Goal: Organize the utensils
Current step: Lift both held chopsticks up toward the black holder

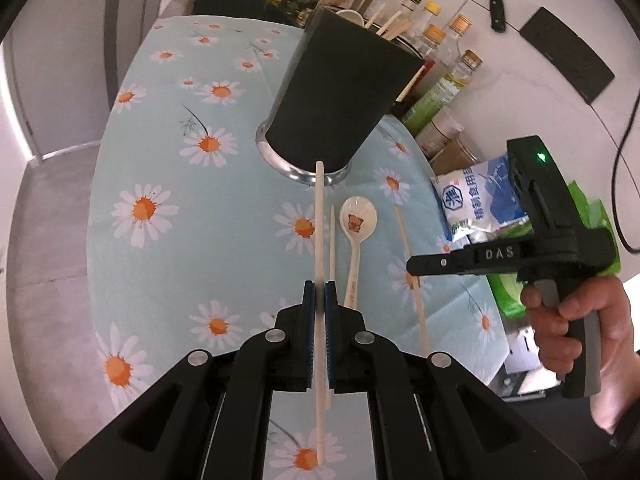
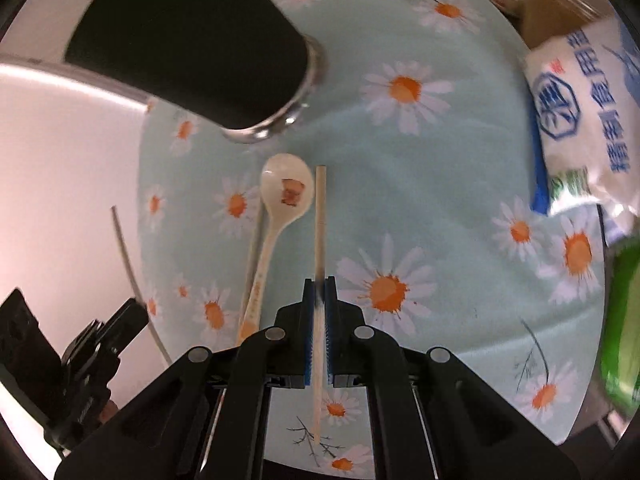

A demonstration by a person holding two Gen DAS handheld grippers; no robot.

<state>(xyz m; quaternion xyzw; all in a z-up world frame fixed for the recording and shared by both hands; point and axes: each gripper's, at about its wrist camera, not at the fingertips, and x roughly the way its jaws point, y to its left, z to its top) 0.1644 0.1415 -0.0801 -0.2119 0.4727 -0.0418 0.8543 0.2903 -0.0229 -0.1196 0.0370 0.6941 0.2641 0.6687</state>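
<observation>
2 grippers, left gripper and right gripper, each pinch 1 chopstick.

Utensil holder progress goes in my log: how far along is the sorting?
Done: several sticks already stand in the black holder. In hand: left gripper clamps one chopstick, right gripper clamps another chopstick. Left: the spoon and a loose chopstick lie on the cloth.

Hidden, cropped and blurred items, both wrist views

We list: holder, its top cut off by the right view's edge and smeared; salt bag, cropped at the right edge, print blurred; chopstick, dark smear where it enters the pads; spoon, handle end behind the left gripper; bottles, labels too small for us to read.
</observation>
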